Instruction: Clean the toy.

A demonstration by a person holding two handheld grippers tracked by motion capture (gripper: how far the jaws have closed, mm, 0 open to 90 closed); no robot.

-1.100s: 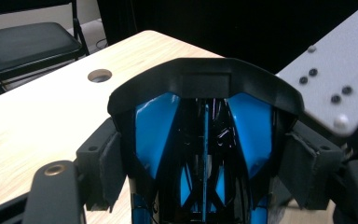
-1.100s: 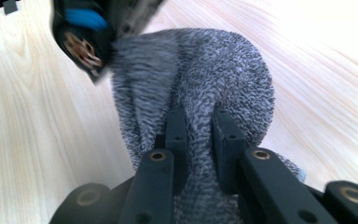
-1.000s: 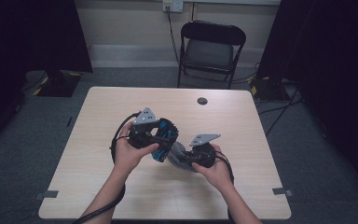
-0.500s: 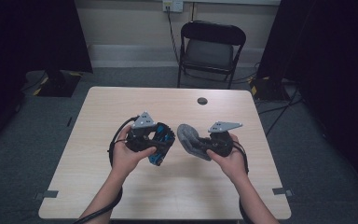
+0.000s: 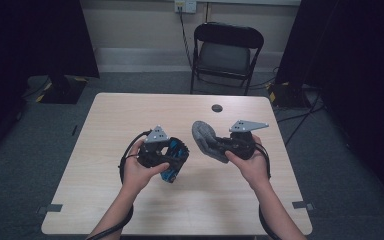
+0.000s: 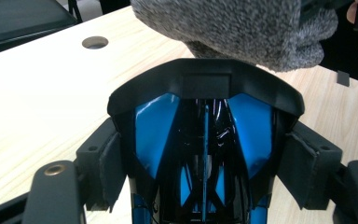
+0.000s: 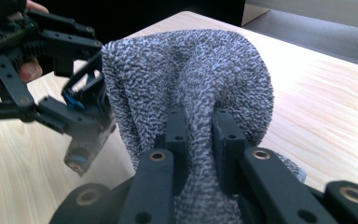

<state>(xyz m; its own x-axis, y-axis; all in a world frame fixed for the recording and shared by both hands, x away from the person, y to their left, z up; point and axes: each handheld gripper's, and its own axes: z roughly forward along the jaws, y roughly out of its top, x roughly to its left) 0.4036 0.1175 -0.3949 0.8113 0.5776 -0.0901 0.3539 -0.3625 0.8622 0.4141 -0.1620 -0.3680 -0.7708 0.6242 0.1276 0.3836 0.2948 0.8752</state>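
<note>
A black and blue plastic object [image 5: 176, 154] hangs just over the table, left of the middle, with my left gripper [image 5: 172, 162] shut on it. In the left gripper view its pads [image 6: 109, 163] press both sides of the object [image 6: 205, 140]. My right gripper [image 5: 220, 145] is shut on a grey knitted cloth [image 5: 205, 136], held off the table a short way to the right. In the right gripper view the cloth [image 7: 186, 79] bulges out beyond the closed jaws of the right gripper [image 7: 198, 135], with the black and blue object [image 7: 86, 130] just to its left. The cloth [image 6: 223, 28] hangs above and beyond the object, apart from it.
The light wooden table [image 5: 130, 115] has a round cable hole [image 5: 216, 108] near its far edge. A black folding chair [image 5: 227, 50] stands behind the table. Dark curtains flank the room.
The two grippers were close together, cloth against the black and blue object. The right gripper has lifted away to the right with the cloth, and the left has sunk slightly with the object.
</note>
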